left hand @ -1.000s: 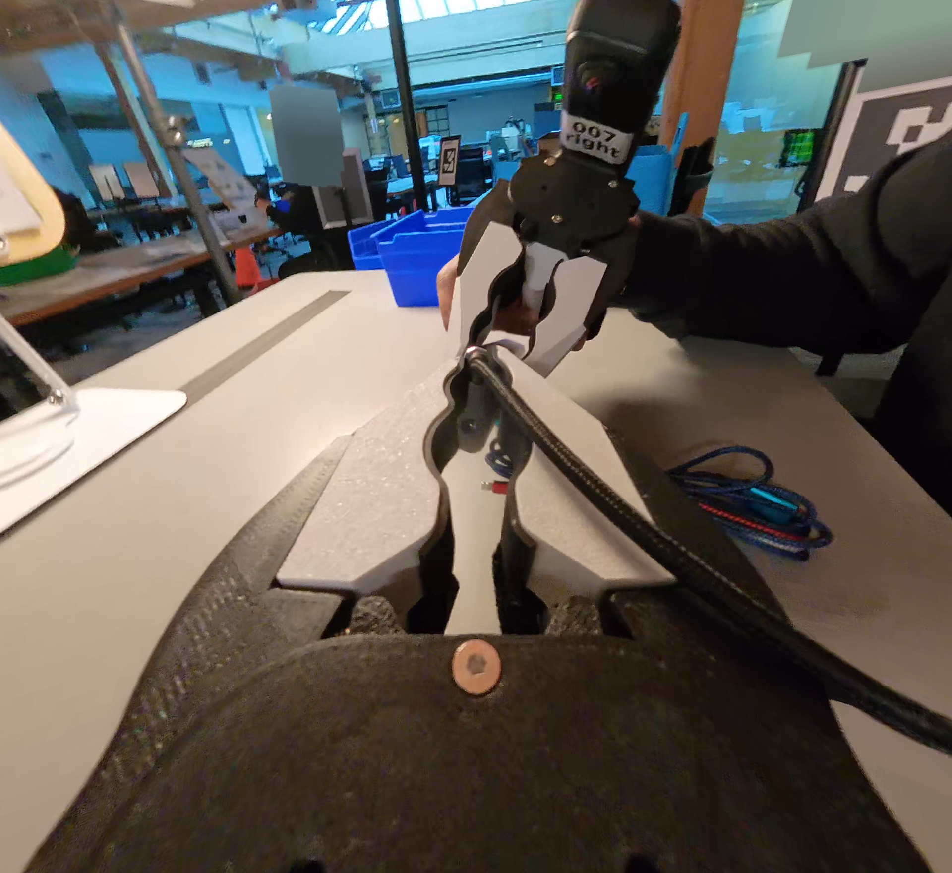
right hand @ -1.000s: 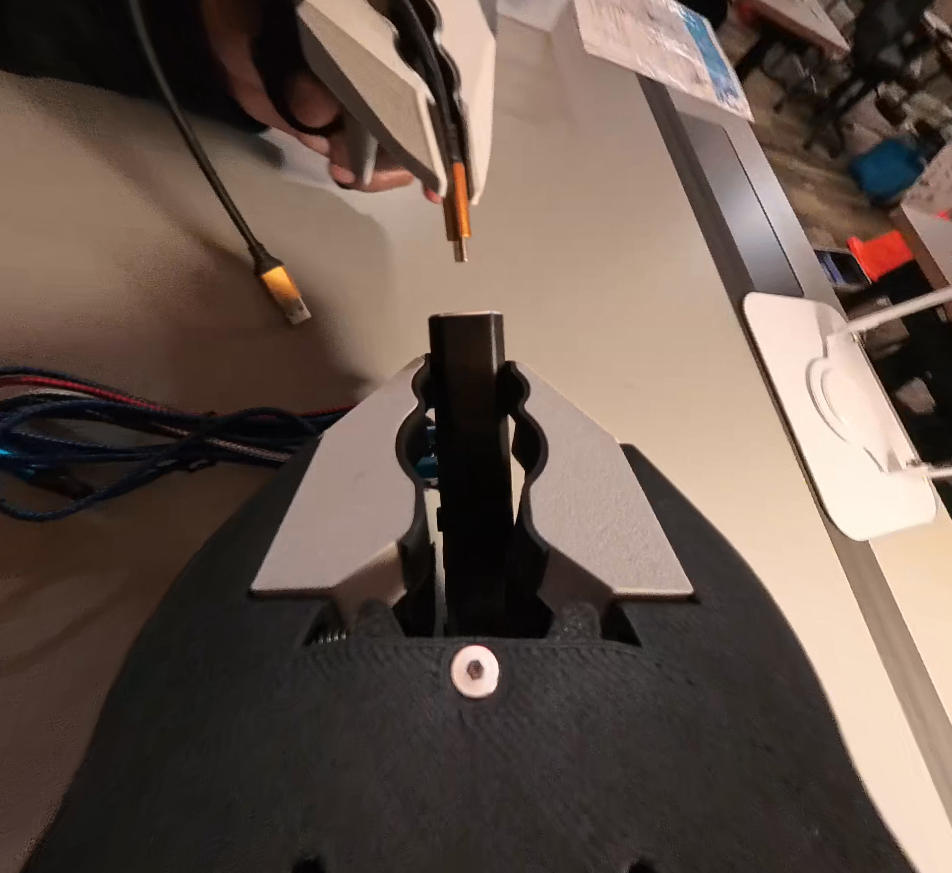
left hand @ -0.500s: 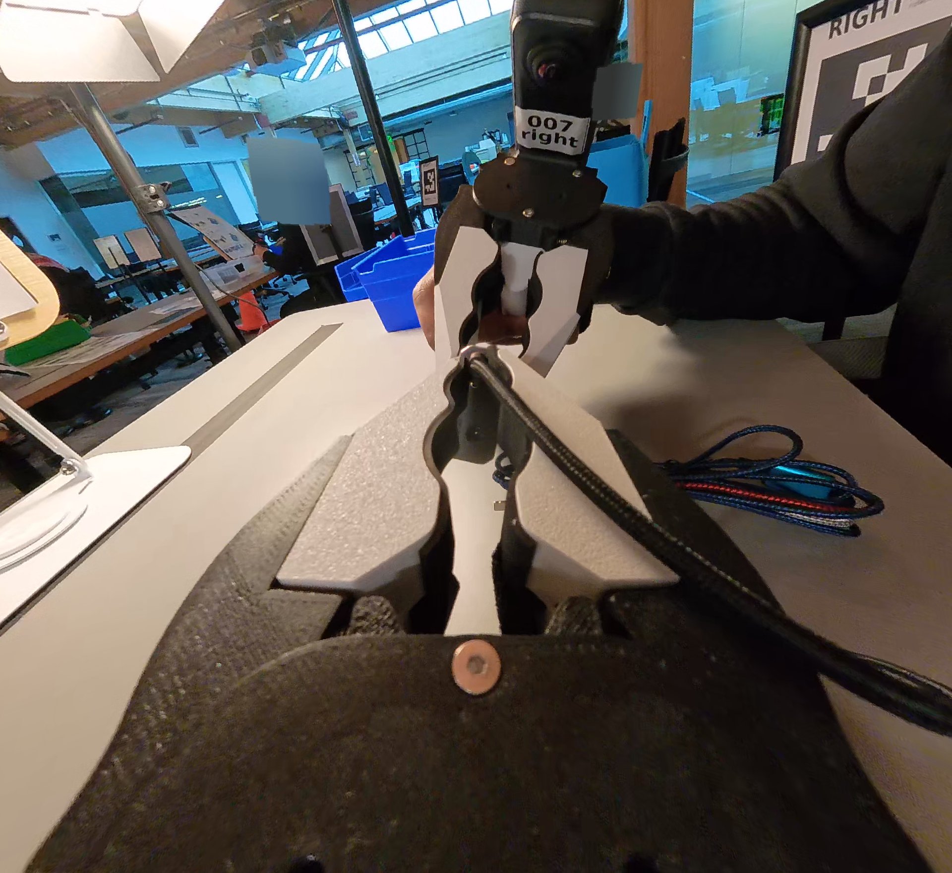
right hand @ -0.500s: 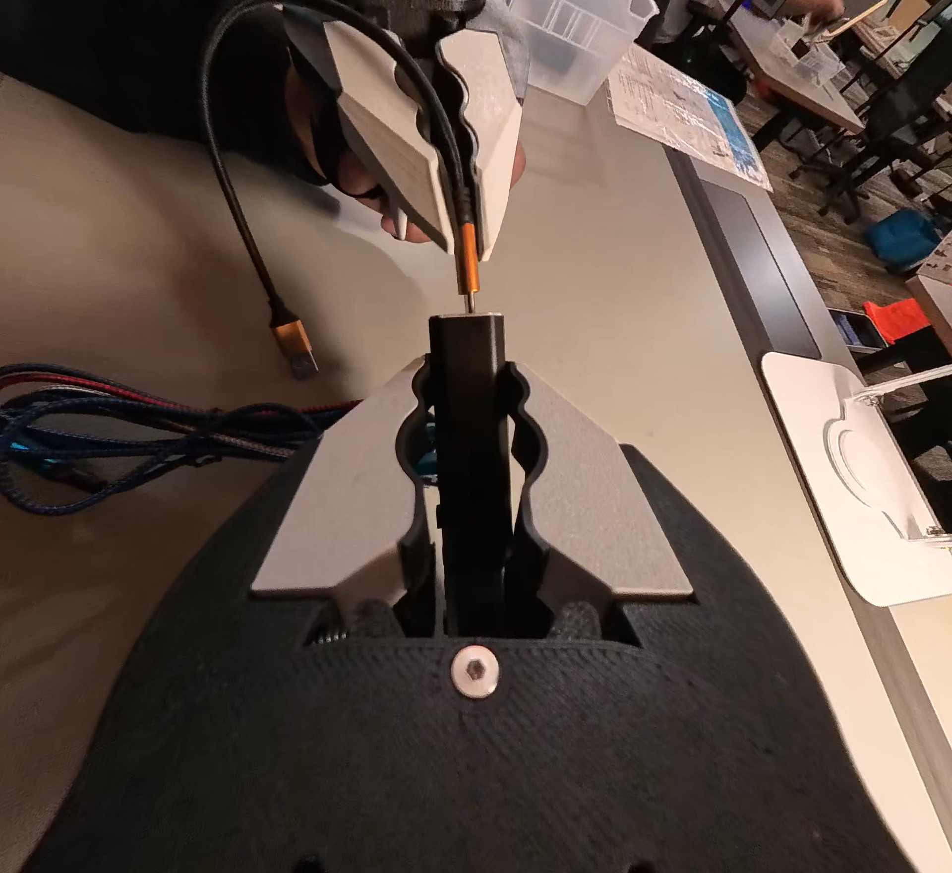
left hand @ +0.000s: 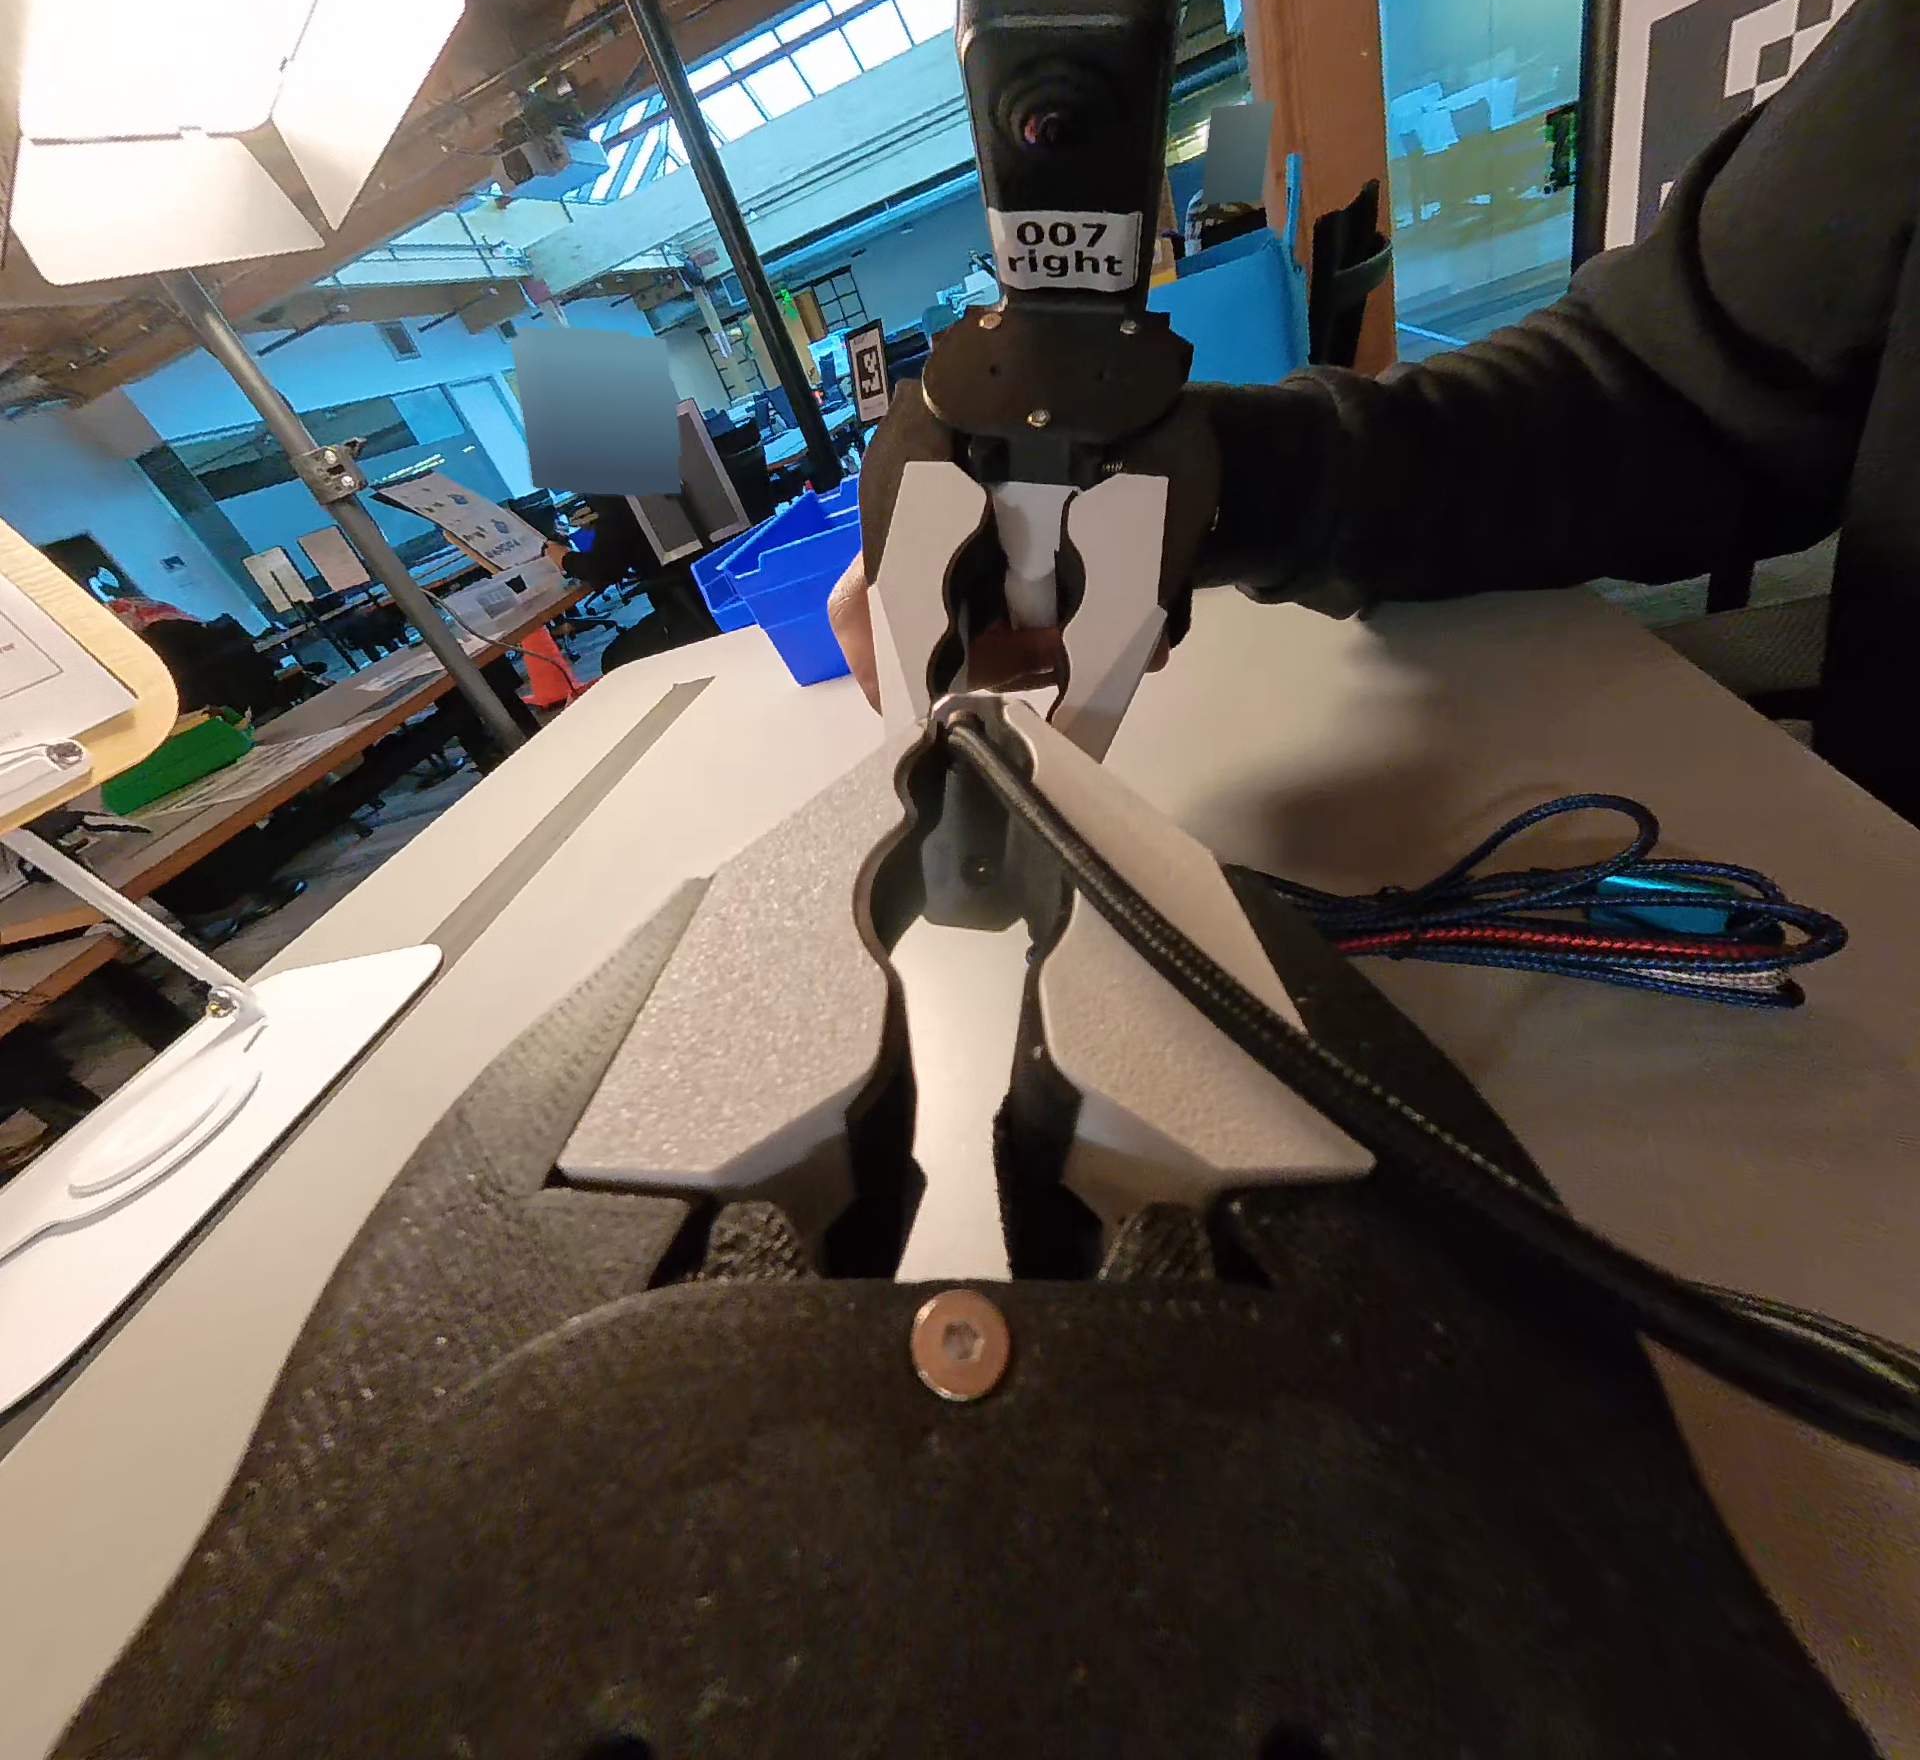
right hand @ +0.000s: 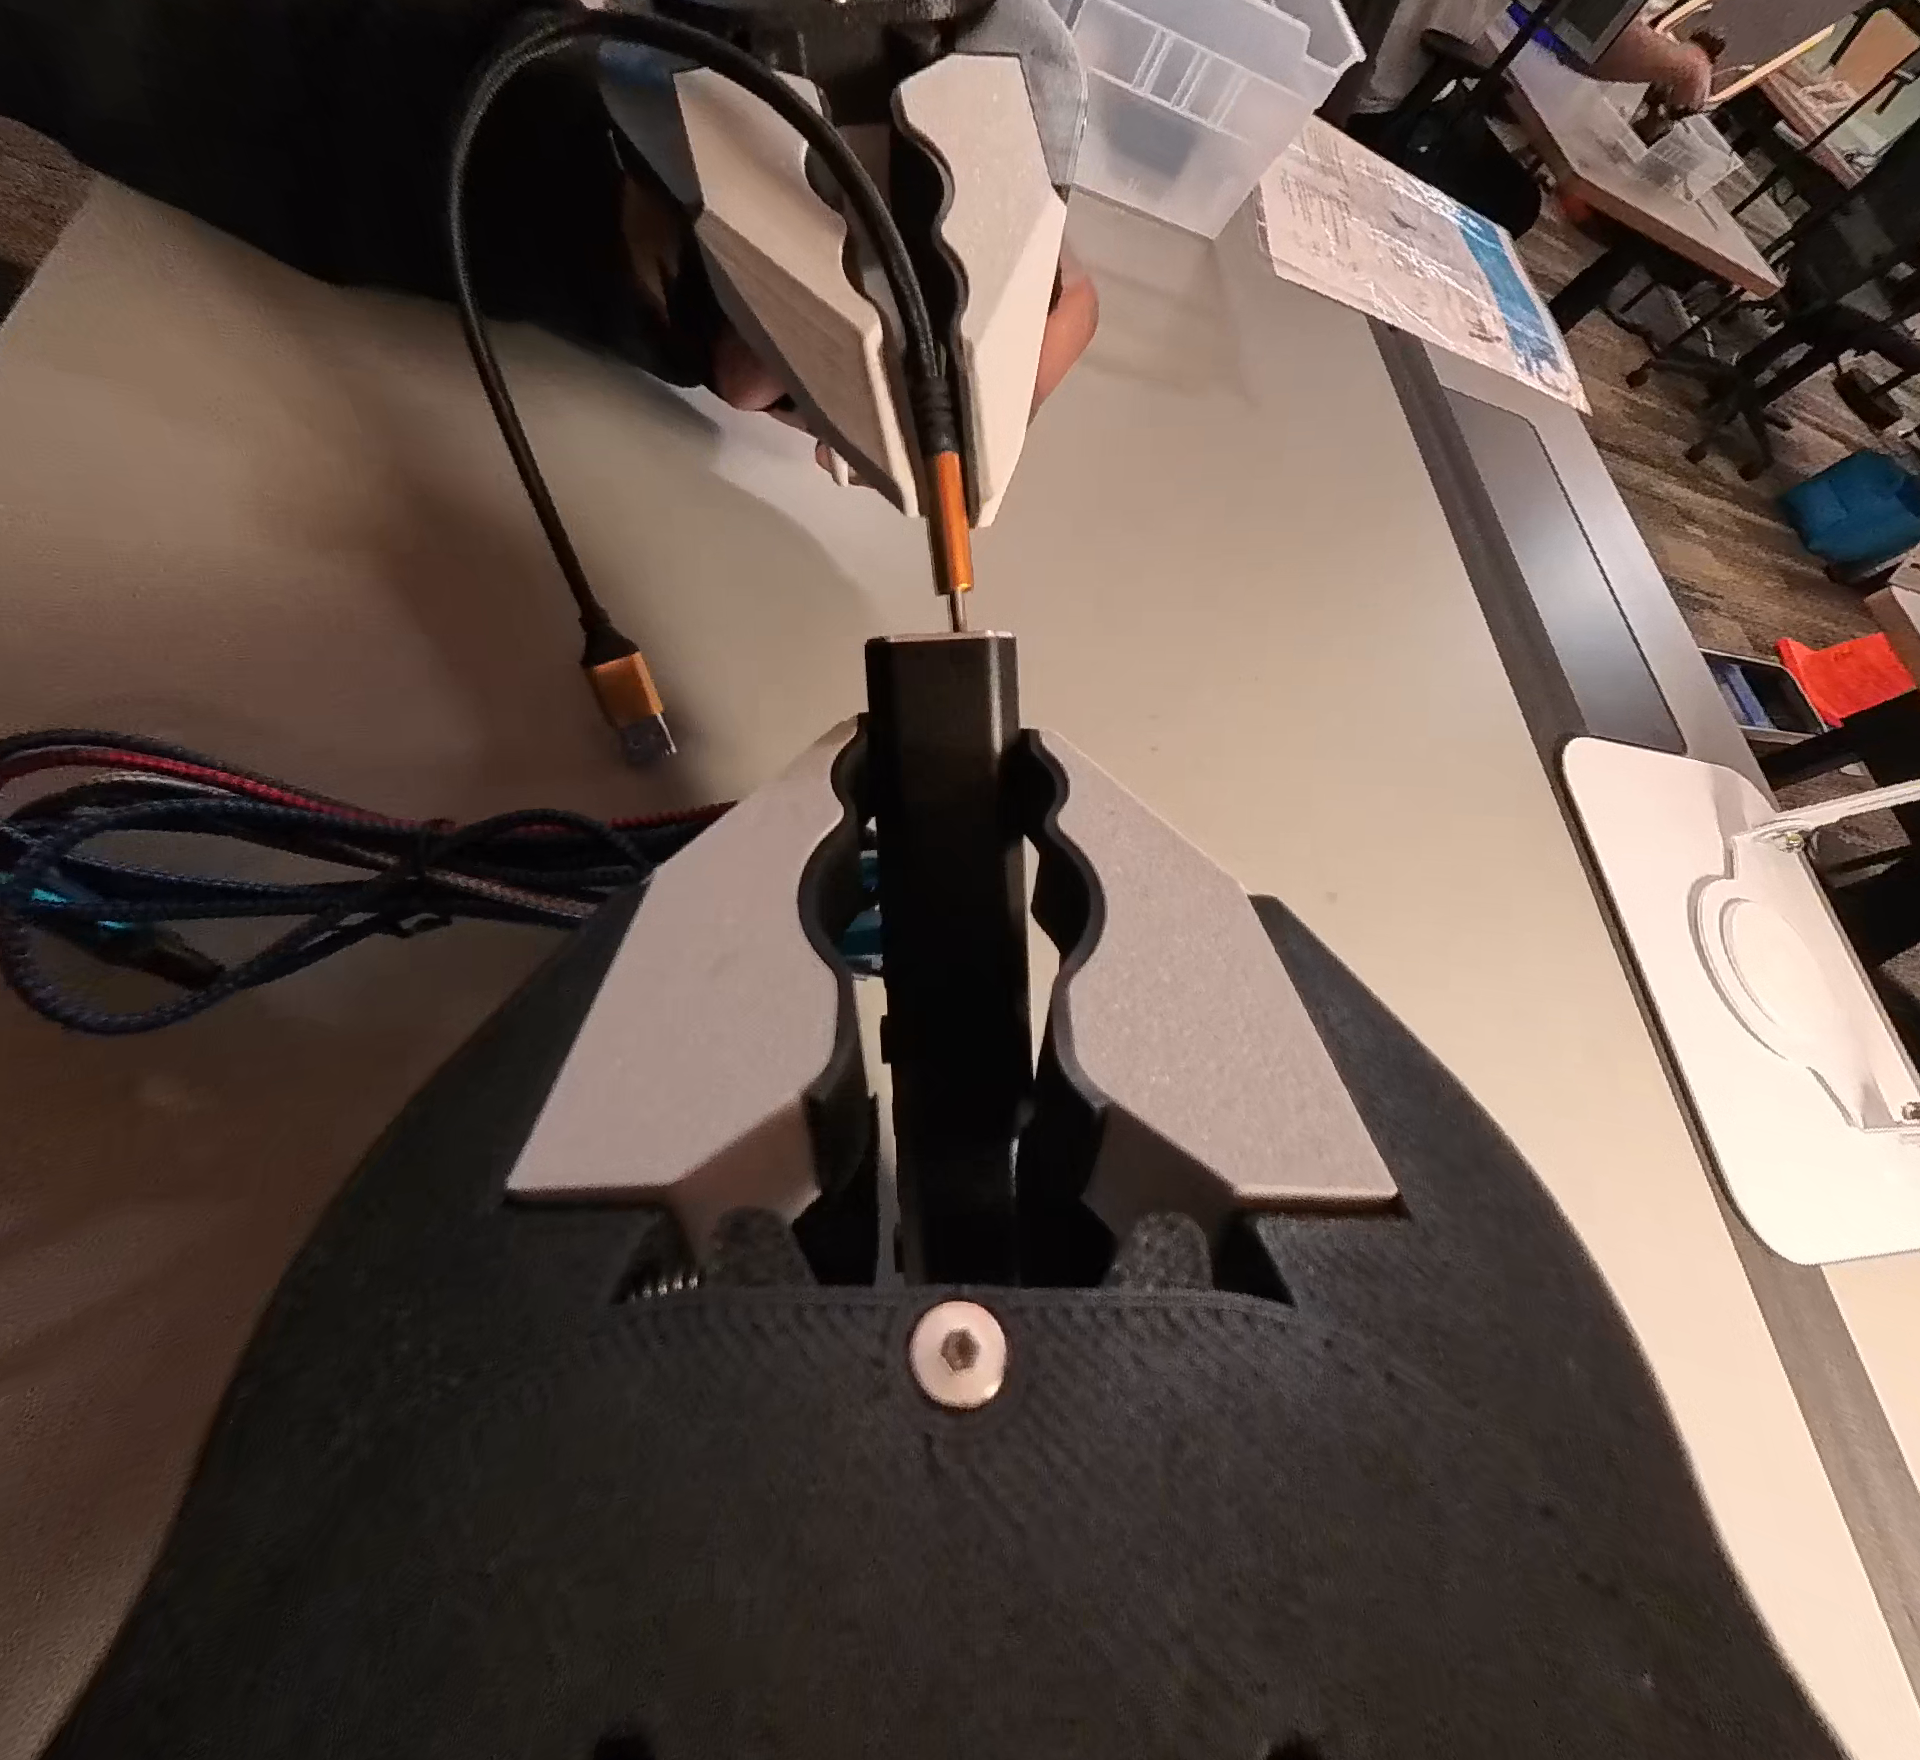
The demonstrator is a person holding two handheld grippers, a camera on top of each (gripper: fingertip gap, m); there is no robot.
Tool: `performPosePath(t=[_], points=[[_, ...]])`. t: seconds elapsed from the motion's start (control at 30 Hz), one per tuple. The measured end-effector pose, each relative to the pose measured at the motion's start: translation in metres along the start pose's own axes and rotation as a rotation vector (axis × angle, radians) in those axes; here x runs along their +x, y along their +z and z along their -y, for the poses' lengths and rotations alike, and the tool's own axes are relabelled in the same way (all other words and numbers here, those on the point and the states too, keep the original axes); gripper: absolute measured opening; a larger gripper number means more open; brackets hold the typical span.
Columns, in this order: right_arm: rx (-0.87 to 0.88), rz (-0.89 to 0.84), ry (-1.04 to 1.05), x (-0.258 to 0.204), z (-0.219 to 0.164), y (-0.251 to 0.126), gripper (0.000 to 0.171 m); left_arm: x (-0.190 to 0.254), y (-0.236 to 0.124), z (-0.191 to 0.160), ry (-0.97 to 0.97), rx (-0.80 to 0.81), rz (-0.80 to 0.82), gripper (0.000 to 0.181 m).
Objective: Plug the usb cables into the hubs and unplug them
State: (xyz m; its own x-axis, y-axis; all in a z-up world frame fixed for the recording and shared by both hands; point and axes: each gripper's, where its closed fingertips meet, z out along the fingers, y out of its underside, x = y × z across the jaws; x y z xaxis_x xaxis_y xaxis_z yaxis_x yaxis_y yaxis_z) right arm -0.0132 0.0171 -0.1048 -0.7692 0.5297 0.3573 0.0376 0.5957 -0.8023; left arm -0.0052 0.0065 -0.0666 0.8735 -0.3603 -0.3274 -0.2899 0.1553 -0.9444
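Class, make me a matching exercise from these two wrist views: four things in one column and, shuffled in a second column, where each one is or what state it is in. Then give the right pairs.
Things
1. black hub
2. orange plug
3. loose orange connector
4. blue and red cable bundle

Places or states
A. lying free on the table, at the other end of the black cable
B. clamped upright in the right tool
C. heaped on the table, held by neither tool
D. gripped in the left tool, tip at the top of the hub

Pairs: 1-B, 2-D, 3-A, 4-C
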Motion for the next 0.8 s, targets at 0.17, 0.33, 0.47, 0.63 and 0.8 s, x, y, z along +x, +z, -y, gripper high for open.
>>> performPosePath(t=[0.17,0.33,0.47,0.63,0.8], points=[[0.007,-0.003,-0.003,0.0000,0.0014,-0.0002,0.026,0.0001,-0.0004,0.0011,-0.009,0.012,-0.001,0.009],[0.014,0.001,0.001,-0.0007,0.0024,-0.0003,0.026,0.0010,-0.0009,0.0018,-0.007,0.019,-0.005,0.009],[0.019,0.016,0.001,-0.0028,0.0027,-0.0009,0.026,0.0037,-0.0009,0.0021,0.021,0.016,-0.013,0.009],[0.031,0.029,0.000,-0.0051,0.0045,-0.0021,0.026,0.0063,-0.0012,0.0037,0.040,0.032,-0.019,0.009],[0.040,0.037,0.001,-0.0065,0.0059,-0.0029,0.026,0.0079,-0.0014,0.0052,0.051,0.041,-0.022,0.009]])
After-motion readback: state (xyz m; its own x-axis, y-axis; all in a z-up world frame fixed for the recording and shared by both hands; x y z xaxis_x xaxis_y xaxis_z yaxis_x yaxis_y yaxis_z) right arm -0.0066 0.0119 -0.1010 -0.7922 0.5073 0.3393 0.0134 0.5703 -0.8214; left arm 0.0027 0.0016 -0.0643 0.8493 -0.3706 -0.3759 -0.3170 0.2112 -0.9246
